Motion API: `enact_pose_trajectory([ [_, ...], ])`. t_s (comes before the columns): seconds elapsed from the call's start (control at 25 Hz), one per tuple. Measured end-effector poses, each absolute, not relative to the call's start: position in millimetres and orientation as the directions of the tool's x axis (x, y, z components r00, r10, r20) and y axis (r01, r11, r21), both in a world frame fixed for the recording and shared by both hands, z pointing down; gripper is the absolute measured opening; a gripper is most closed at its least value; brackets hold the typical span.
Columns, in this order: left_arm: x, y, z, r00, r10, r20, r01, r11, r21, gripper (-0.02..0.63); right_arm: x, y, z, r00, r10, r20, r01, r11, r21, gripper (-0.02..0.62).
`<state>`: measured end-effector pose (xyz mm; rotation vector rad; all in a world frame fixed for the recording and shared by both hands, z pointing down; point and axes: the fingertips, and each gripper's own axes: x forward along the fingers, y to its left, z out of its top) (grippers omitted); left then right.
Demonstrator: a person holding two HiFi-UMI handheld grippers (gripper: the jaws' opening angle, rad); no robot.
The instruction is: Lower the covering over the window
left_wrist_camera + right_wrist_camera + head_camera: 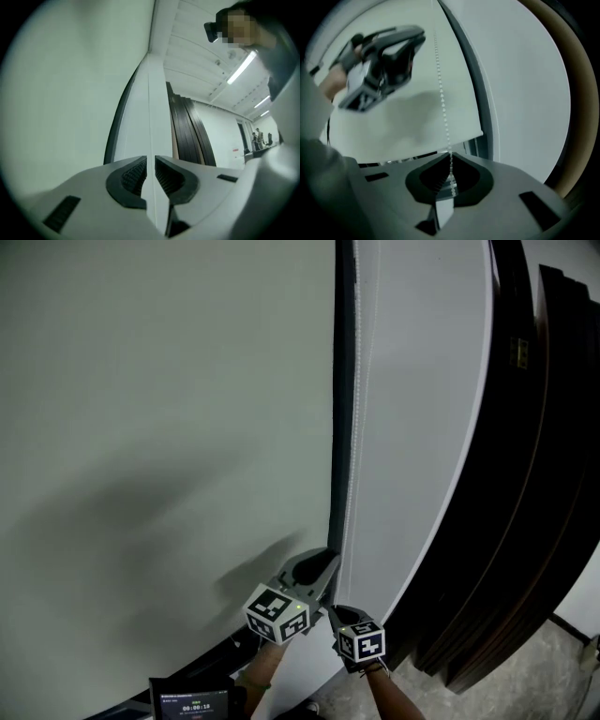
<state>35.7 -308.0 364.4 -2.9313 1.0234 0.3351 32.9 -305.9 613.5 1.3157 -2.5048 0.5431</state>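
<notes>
A pale roller blind covers most of the window; its bottom edge hangs a little above the sill. A white bead chain runs down the blind's right side beside the dark frame. My right gripper is lowest and is shut on the bead chain, which ends between its jaws. My left gripper sits just above it, close to the chain's left. Its jaws stand a narrow gap apart with nothing between them. It also shows at the upper left.
A white wall section stands right of the chain. Dark tall panels lean further right. A small screen device sits at the bottom edge. Speckled floor shows at lower right. People stand far off.
</notes>
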Motion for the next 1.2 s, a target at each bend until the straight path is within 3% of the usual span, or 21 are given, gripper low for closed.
enact_pose_trajectory([
  [0.44, 55.7, -305.6, 227.8, 0.798, -0.469, -0.378, -0.540, -0.836, -0.102, 0.067, 11.0, -270.4, 650.3, -0.592, -0.683, 0.428, -0.805, 0.524, -0.278, 0.020],
  [0.56, 50.8, -309.4, 217.1, 0.788, -0.469, -0.399, -0.543, -0.835, -0.091, 0.060, 9.8, -268.2, 649.7, -0.594, -0.688, 0.417, -0.805, 0.520, -0.287, 0.021],
  [0.64, 45.6, -308.9, 215.0, 0.779, -0.472, -0.413, -0.545, -0.835, -0.073, 0.020, 9.2, -266.6, 649.3, -0.594, -0.690, 0.413, -0.804, 0.521, -0.287, 0.021],
  [1.04, 24.0, -298.5, 209.0, 0.727, -0.505, -0.465, -0.587, -0.809, -0.038, 0.011, 17.9, -259.8, 649.6, -0.606, -0.681, 0.411, -0.793, 0.560, -0.241, 0.022],
  [1.2, 24.9, -305.0, 231.7, 0.740, -0.533, -0.410, -0.611, -0.787, -0.081, 0.011, 40.1, -275.6, 602.5, -0.589, -0.747, 0.310, -0.808, 0.538, -0.240, 0.023],
])
